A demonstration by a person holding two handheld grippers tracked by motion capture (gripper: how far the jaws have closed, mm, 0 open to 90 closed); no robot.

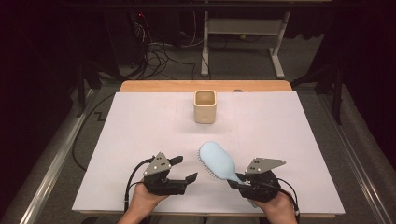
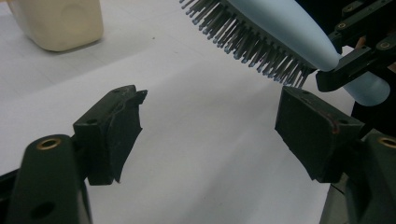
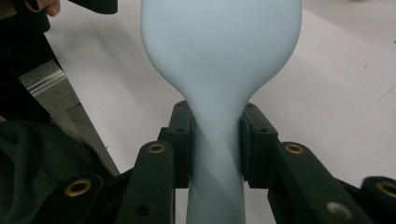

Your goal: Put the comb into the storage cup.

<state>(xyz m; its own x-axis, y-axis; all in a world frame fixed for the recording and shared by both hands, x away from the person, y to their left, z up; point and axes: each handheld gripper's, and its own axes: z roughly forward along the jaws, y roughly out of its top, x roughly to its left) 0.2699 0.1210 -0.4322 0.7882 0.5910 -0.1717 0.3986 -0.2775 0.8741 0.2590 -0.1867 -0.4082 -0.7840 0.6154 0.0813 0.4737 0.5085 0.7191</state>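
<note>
plainly, right gripper (image 1: pixel 239 181) clamps pale-blue hairbrush (image 1: pixel 217 161) by its handle — left gripper (image 1: pixel 184 170) agape.

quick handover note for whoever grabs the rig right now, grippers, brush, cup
Right gripper: shut on the brush handle, head raised off the table, bristles toward the left gripper.
Left gripper: open, holding nothing, near the table's front edge.
Cup: upright at the far middle, looks empty.
Done: brush gripped and lifted.
Left: probably carrying the brush to the cup and setting it in.
</note>
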